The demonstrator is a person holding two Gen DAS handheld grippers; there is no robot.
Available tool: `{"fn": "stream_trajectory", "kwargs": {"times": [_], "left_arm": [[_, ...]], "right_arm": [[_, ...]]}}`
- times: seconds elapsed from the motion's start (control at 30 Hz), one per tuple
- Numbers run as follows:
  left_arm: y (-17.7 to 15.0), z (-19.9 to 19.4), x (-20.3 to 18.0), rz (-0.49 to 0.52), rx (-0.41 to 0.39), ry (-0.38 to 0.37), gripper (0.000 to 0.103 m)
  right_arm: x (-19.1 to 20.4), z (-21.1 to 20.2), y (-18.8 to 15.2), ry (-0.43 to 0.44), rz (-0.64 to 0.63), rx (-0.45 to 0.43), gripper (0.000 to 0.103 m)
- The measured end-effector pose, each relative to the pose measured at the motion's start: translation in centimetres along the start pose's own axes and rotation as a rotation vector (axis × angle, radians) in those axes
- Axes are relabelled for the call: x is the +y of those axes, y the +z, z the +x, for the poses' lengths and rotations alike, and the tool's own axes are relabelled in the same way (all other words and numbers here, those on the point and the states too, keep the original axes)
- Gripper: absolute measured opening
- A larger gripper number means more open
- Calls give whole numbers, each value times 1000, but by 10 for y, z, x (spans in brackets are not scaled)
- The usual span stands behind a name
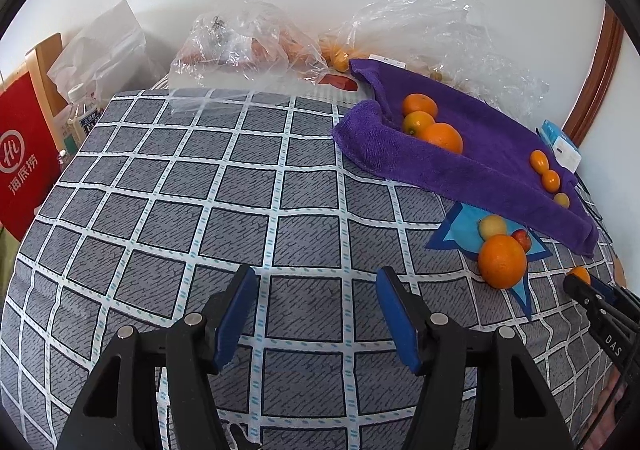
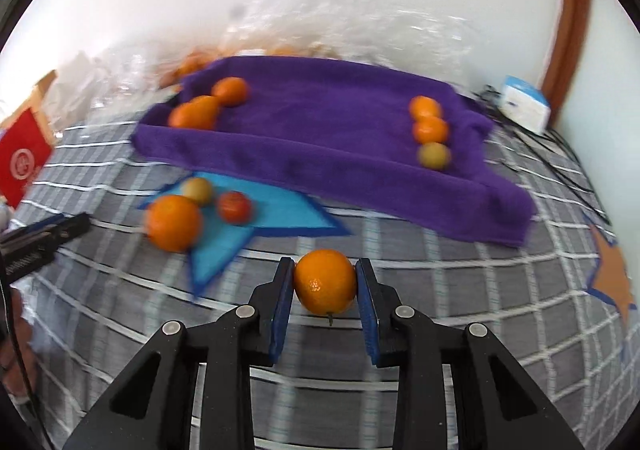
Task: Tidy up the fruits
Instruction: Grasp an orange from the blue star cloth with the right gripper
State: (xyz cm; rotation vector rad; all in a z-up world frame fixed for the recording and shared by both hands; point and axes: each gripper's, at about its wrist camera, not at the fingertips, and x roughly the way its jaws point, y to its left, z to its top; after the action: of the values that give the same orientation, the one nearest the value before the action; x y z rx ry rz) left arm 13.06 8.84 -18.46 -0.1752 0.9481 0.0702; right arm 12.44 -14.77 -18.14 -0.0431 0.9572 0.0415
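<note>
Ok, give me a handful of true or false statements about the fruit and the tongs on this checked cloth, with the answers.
1. The right tongs grip a small orange. True.
2. The left tongs hold a fruit. False: they are open and empty over the checked cloth.
3. Three oranges sit together at one end of the purple towel. True.
4. The purple towel holds no fruit at its other end. False: three small fruits lie in a row there.
5. The big orange on the blue star is alone. False: two smaller fruits lie beside it.
</note>
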Motion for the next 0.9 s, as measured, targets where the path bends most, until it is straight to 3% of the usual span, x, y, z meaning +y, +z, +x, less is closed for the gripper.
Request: {"fn": "stream_trajectory", "kwargs": {"times": [0.63,0.8,0.9], "left_arm": [[0,7,-15,87,19,96,72],[-1,4,-16,82,23,92,71],[0,-4,-25,86,23,50,71]], "right_arm": [[-23,8,-13,20,73,8,31],[-36,0,-16,3,94,-2,31],[-46,-3,-18,-13,103,-3,31]]}}
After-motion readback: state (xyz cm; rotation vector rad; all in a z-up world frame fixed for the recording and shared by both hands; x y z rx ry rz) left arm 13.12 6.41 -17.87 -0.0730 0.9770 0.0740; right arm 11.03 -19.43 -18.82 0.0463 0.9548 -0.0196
